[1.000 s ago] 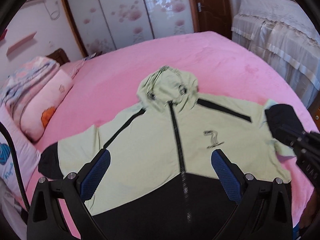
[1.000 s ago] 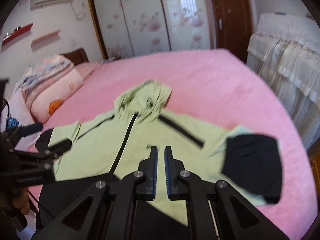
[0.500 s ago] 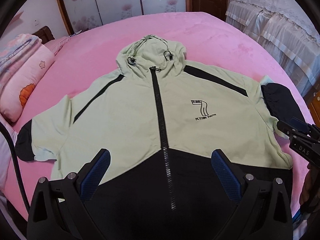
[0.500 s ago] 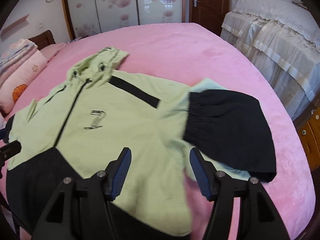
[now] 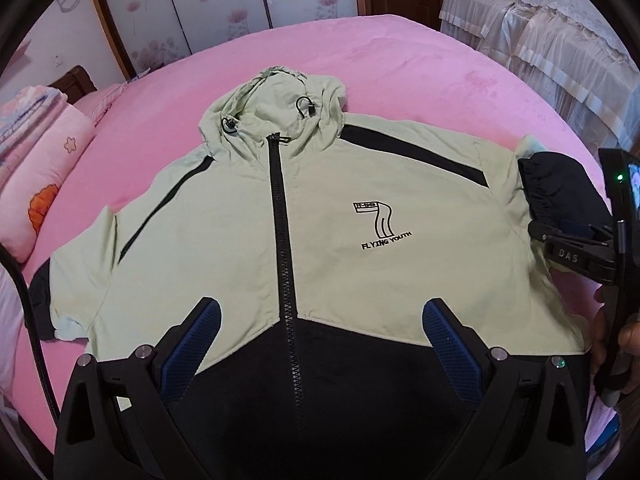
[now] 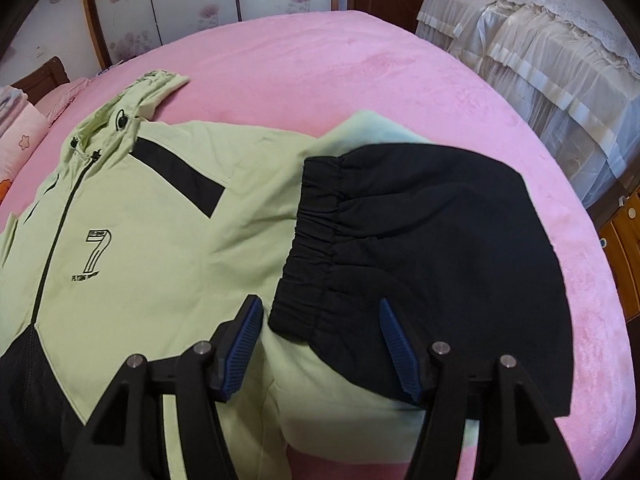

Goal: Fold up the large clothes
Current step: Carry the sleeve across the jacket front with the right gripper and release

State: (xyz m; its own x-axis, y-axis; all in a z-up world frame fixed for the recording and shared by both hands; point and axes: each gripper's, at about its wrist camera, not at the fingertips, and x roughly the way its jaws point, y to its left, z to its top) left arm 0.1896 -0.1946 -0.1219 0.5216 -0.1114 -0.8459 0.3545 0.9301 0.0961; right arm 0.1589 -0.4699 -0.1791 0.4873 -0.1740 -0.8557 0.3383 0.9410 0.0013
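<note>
A: Nearest, left wrist view: left hand-held gripper (image 5: pixel 320 338) angled steeply down over the jacket's black hem panel, blue pads spread wide, nothing between them. Released.

B: Right wrist view: right hand-held gripper (image 6: pixel 320 334) likewise tilted downward, jaws just opened from near-closed and now parted. Black elastic cuff of the folded-in sleeve (image 6: pixel 420 252) lying in the gap between the pads, unpinched. Released.

A: At the right edge of the left wrist view: right hand-held gripper again, side-on, held by a hand (image 5: pixel 628 344) seen only in part.

B: Beyond the fingers: hooded jacket (image 5: pixel 304 216) spread flat, front up, on the pink bed (image 5: pixel 400 60). Pale green body, black lower panel, black shoulder stripes, black zip closed to the neck.

A: Chest print: numeral 7 above "FLYING YOUTH". Both sleeves turned in, black cuffs resting at the jacket's sides.

B: Farther: hood (image 5: pixel 280 108) flattened toward the bed's far side, two drawstring toggles visible.

A: Farthest: pillow (image 5: pixel 40 176) at left, wardrobe doors (image 5: pixel 224 4) with flower print, draped furniture (image 5: pixel 552 40) at right.
</note>
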